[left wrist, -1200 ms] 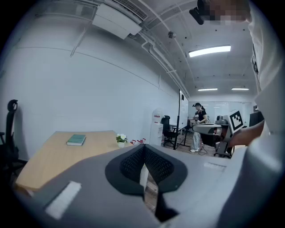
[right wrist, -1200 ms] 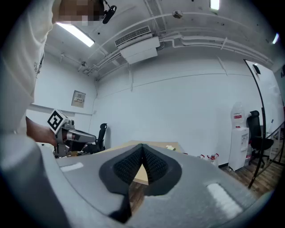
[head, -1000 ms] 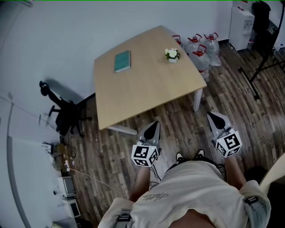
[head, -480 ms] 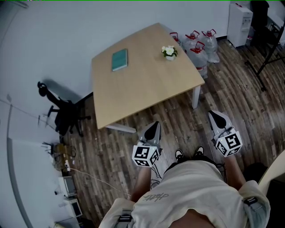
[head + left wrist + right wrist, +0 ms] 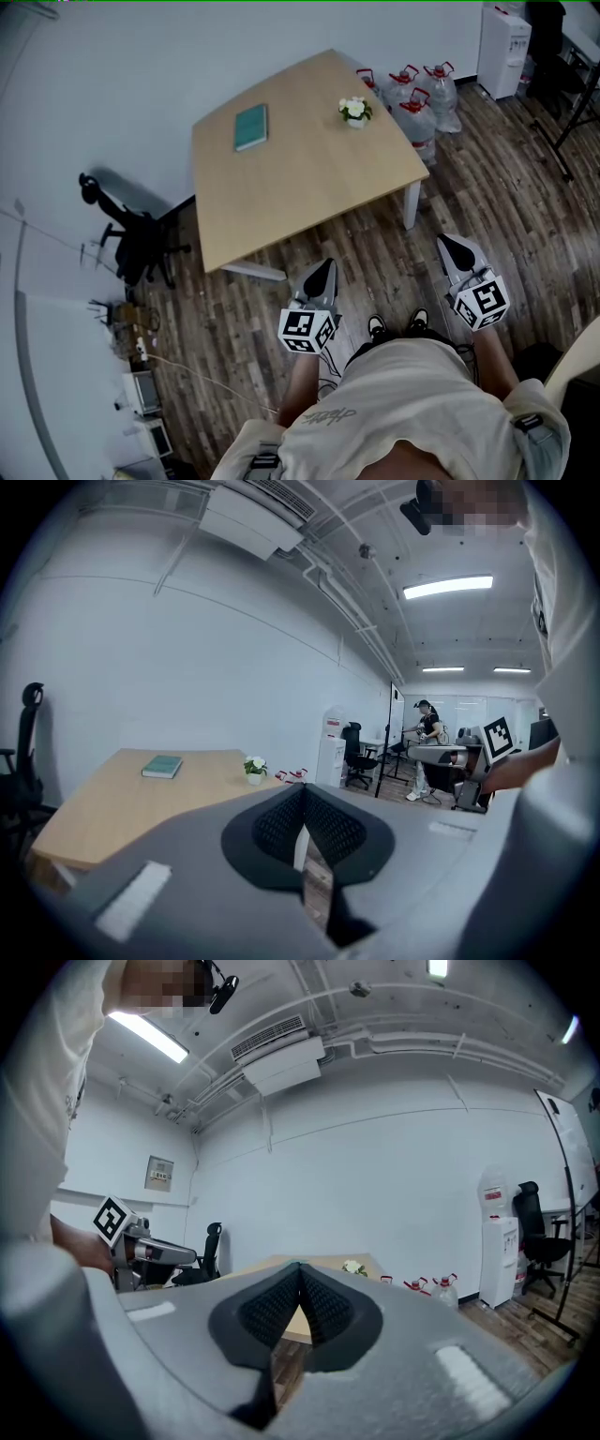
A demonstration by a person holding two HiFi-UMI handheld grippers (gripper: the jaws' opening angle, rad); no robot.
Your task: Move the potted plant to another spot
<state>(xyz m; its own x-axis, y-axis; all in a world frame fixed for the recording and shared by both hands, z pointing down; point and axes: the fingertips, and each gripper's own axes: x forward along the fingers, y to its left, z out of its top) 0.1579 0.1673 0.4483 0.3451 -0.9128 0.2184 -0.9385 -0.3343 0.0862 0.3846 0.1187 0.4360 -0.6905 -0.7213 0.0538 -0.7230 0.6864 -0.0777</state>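
Observation:
The potted plant [image 5: 354, 111], white flowers in a small white pot, stands near the far right edge of the wooden table [image 5: 300, 187]. It also shows small in the left gripper view [image 5: 254, 769] and in the right gripper view [image 5: 353, 1267]. Both grippers hang in front of my body, over the floor and short of the table's near edge. My left gripper [image 5: 322, 270] is shut with nothing in it, its pads meeting at the tips [image 5: 303, 790]. Likewise shut and empty is my right gripper [image 5: 452, 247], seen close up [image 5: 299, 1268].
A green book [image 5: 250, 127] lies on the table's far left part. Water jugs [image 5: 419, 98] and a white dispenser [image 5: 503, 37] stand beyond the table's right corner. A black office chair [image 5: 136, 234] is at the left, devices and cables [image 5: 141, 375] below it. A person [image 5: 424, 747] stands far off.
The head view has shifted slightly, so the table and plant sit a little further left in the picture. Both grippers stay shut in about the same place.

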